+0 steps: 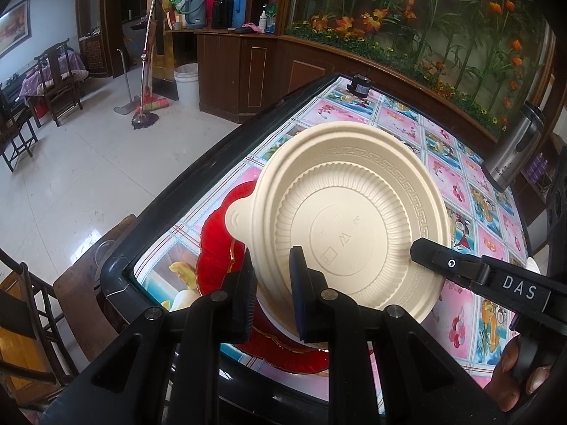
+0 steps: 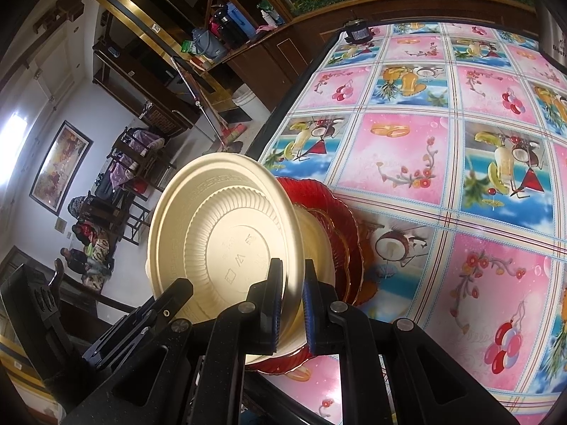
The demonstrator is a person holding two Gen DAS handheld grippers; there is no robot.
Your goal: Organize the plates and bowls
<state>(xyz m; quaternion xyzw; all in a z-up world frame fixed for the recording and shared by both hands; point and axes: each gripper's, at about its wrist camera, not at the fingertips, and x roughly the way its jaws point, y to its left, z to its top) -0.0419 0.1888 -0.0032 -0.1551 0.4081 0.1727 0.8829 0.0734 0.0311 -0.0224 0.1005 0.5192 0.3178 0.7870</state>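
Your table, covered in a pink and blue fruit-print cloth, carries a red plate near its corner edge, and that plate is your landmark. The cream bowl hangs tilted directly above the red plate, its underside facing you, not yet seated on it. Your left gripper pinches the bowl's rim on the side nearest you; your right gripper pinches the rim too, further round, so both hands share the load equally. The bowl probably must level out and descend straight onto the red plate below it.
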